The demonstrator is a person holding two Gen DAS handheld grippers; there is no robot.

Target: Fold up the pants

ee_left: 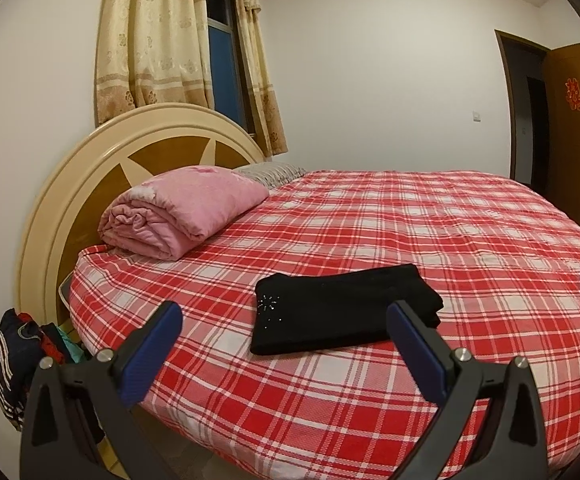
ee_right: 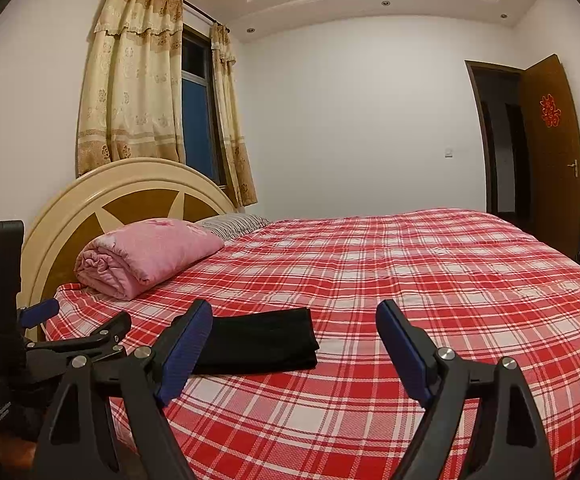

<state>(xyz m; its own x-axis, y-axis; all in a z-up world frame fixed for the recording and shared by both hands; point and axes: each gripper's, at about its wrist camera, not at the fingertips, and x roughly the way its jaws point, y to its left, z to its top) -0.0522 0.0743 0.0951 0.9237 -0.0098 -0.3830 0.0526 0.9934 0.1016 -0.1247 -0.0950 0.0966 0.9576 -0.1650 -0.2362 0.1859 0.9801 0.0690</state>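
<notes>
The black pants lie folded into a compact rectangle on the red plaid bed sheet, with small sparkly studs on the left part. My left gripper is open and empty, held just short of the pants, above the bed's near edge. In the right wrist view the folded pants lie left of centre. My right gripper is open and empty, hovering above the sheet near the pants' right end. The left gripper shows at the far left of that view.
A rolled pink quilt and a striped pillow lie by the round headboard. Clothes are piled on the floor left of the bed. A curtained window and an open brown door lie beyond.
</notes>
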